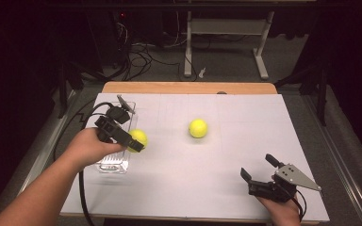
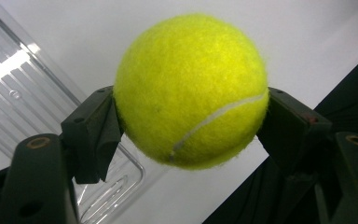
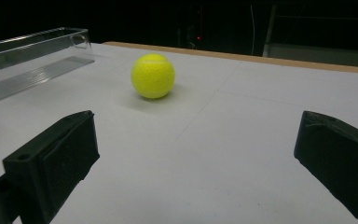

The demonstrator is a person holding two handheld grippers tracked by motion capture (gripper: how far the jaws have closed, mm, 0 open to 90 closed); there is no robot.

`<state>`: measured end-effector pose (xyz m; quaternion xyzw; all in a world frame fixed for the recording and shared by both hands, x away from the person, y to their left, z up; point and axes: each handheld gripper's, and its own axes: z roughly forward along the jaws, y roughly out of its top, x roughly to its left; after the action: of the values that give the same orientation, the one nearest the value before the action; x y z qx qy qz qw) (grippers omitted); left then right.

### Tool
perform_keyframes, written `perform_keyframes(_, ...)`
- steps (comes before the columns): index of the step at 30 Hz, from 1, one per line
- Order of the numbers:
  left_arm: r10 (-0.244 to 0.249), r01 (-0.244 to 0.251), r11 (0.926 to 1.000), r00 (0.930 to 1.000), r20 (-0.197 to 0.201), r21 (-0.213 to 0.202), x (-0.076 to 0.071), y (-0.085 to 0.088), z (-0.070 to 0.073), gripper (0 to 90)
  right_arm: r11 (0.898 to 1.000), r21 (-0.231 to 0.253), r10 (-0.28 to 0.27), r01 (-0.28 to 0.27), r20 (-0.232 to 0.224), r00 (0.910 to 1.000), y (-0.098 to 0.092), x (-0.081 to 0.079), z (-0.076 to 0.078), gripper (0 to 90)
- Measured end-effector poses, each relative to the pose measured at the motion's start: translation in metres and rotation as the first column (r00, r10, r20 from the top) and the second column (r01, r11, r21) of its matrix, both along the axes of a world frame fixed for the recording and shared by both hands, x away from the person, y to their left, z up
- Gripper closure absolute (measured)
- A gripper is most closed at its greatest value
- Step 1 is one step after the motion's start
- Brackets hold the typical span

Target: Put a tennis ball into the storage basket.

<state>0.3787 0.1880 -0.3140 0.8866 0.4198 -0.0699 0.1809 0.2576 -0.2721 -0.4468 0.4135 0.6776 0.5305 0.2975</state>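
Note:
My left gripper [image 1: 134,141] is shut on a yellow tennis ball [image 1: 138,138], held just above the right edge of a clear plastic tray [image 1: 114,165]. Close up, the ball [image 2: 191,91] sits squeezed between both black jaws, with the tray [image 2: 14,88] below and to the left. A second tennis ball [image 1: 198,127] lies loose on the white table near its middle. My right gripper [image 1: 258,167] rests open near the front right edge, its jaws wide apart. Along those jaws I see the loose ball [image 3: 153,75] ahead and the tray [image 3: 32,60] at the left.
The white table surface [image 1: 226,155] has a wooden strip [image 1: 188,87] along its far edge. Beyond it are a dark floor with cables [image 1: 141,56] and a white table frame [image 1: 226,37]. A black cable [image 1: 82,188] trails from the left gripper.

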Motion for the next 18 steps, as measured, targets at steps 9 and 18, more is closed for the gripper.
perform_keyframes(9, 0.033, -0.033, 0.9993, 0.9994, 0.0, 0.019, 0.003, 0.015, -0.003, 27.1, 1.0, 0.003, 0.0, 0.0, 0.001, 1.0, 0.0, 0.0, 0.0, 0.3)
perform_keyframes(18, 0.085, -0.085, 0.9959, 0.9964, 0.002, 0.031, 0.006, 0.034, -0.005, 27.1, 1.0, -0.002, 0.003, -0.003, 0.001, 1.0, 0.001, 0.0, 0.0, 0.3)
